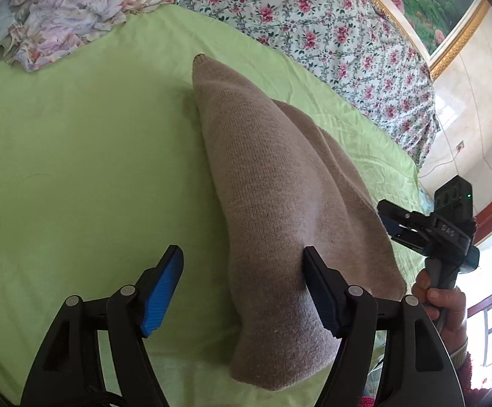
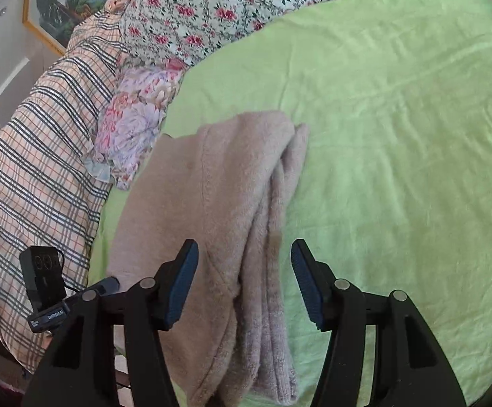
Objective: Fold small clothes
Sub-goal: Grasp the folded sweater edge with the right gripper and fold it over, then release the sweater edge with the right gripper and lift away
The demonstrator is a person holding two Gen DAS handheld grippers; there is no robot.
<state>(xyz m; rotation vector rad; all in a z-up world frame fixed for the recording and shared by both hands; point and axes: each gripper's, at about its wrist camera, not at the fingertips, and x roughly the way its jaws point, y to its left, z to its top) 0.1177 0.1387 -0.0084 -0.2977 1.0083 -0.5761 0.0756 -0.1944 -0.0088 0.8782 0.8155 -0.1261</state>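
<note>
folded beige sweater (image 2: 219, 210) on green sheet (image 2: 398, 135)

Green bedsheet (image 2: 398, 135) lying rumpled across the bed | rose-print quilt (image 1: 314, 23) bunching along its far edge | plaid cover (image 2: 35, 183) draping beside a peony-print cloth (image 2: 134, 118) | gilt-framed painting (image 1: 426, 3) hanging behind
</note>
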